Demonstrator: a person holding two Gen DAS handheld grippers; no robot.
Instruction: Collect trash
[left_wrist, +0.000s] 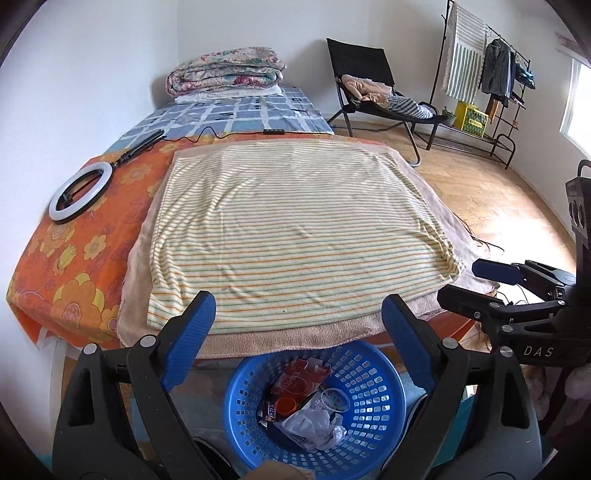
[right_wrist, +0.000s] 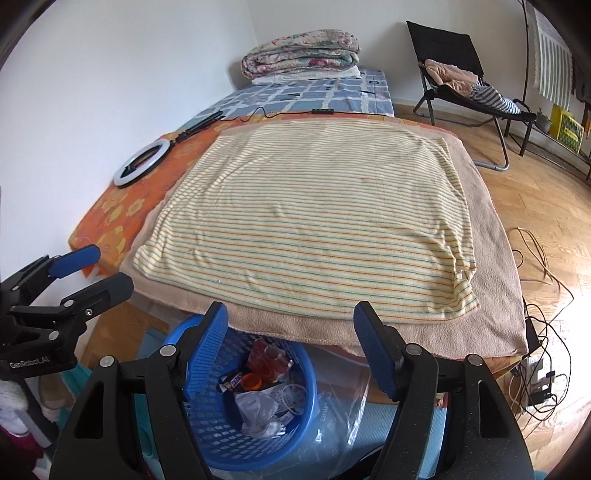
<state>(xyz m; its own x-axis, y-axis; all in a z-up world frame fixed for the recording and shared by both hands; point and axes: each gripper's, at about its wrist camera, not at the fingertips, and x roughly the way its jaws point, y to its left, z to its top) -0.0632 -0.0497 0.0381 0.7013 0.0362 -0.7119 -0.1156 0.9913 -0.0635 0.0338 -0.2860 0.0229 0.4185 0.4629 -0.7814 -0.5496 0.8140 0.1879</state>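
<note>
A round blue plastic basket (left_wrist: 373, 413) (right_wrist: 207, 432) stands on the floor at the foot of the bed. Trash lies in it: a red wrapper (left_wrist: 299, 376) (right_wrist: 267, 356), an orange cap (left_wrist: 286, 406) (right_wrist: 253, 382), crumpled white paper (left_wrist: 314, 428) (right_wrist: 258, 408) and a printed packet (left_wrist: 334, 400). My left gripper (left_wrist: 299, 306) hangs open above the basket, nothing between its blue pads. My right gripper (right_wrist: 291, 314) is also open and empty, above the basket's right side. Each gripper shows at the other view's edge: the right one (left_wrist: 484, 284), the left one (right_wrist: 99, 269).
A bed with a striped towel (left_wrist: 295, 229) (right_wrist: 314, 221) over a beige one fills the middle. A ring light (left_wrist: 79, 192) (right_wrist: 142, 162) lies on the orange sheet, folded quilts (left_wrist: 225, 70) at the far end. A black chair (left_wrist: 369, 85), a clothes rack (left_wrist: 487, 81), floor cables (right_wrist: 535, 266) and a plastic bag (right_wrist: 340, 413) are nearby.
</note>
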